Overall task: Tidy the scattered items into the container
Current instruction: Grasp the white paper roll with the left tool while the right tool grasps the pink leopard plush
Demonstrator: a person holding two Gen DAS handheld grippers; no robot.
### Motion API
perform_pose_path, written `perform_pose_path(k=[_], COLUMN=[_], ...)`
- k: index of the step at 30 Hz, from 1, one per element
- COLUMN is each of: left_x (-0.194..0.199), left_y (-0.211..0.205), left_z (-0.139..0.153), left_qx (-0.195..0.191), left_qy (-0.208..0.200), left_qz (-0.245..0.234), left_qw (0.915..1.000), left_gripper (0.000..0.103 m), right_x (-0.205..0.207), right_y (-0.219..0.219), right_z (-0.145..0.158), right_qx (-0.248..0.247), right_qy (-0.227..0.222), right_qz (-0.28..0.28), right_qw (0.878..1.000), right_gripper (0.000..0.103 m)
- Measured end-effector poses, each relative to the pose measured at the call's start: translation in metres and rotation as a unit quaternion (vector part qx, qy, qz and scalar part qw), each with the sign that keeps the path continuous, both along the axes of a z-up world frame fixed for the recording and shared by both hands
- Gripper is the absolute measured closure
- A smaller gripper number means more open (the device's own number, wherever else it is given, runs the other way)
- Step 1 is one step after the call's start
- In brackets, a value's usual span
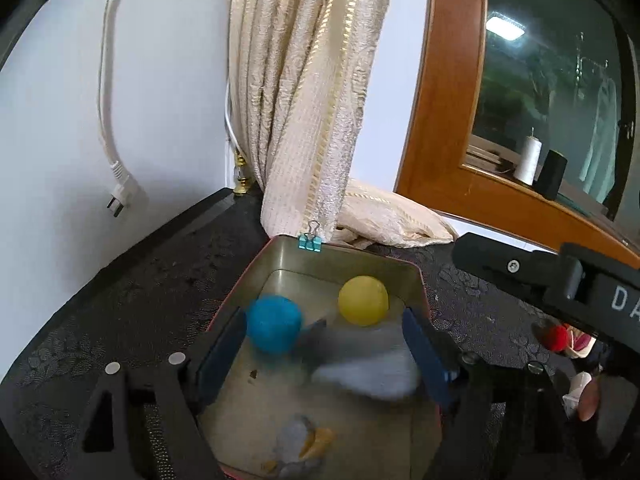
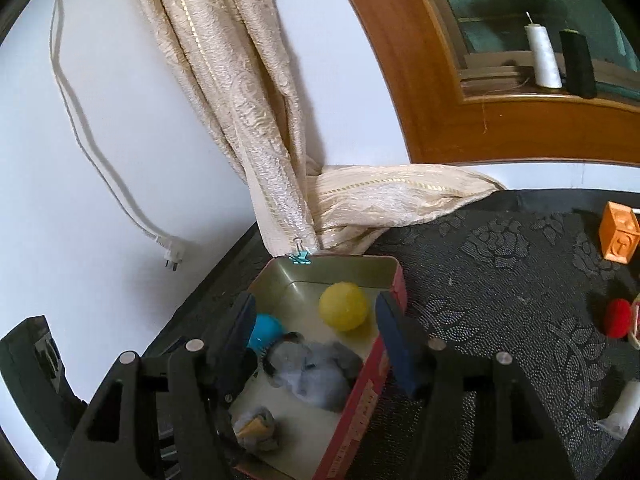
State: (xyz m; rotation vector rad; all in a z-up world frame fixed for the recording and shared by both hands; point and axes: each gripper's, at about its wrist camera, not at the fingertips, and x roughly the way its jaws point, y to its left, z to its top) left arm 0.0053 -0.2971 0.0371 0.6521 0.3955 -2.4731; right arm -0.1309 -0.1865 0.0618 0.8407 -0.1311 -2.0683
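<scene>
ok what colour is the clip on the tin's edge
Light blue clip, clearest in the left wrist view.

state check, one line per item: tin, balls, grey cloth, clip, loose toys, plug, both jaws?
tin: lidless, upright
yellow ball: inside tin
blue ball: inside tin, blurred
grey cloth: in tin, crumpled
binder clip: clipped on tin's far rim
orange block: outside, on table
red ball: outside tin
plug: unplugged, hanging
left gripper: jaws open, empty
right gripper: jaws open, empty
</scene>
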Motion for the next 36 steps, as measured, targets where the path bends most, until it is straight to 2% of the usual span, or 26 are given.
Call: perform_pose_path(k=[21,36], left_x=[-0.006,-0.015], left_y=[0.005,0.022], left_z=[-0.003,-0.006], left_qx=[-0.007,-0.018], left_qy=[-0.013,-0.037], left_qz=[-0.008,-0.017], left_qw=[0.9999,0.9990], left_gripper=[0.021,0.021], right_x=[-0.010,-0.021], right_y=[0.029,0.104], right_z=[-0.007,-0.016], right_qx=[-0.002,-0.001], right_qy=[-0.021,-0.044], right_qz=[-0.043,-0.127], right_qw=[0.999,0.991], right_gripper=[0.037,0.037])
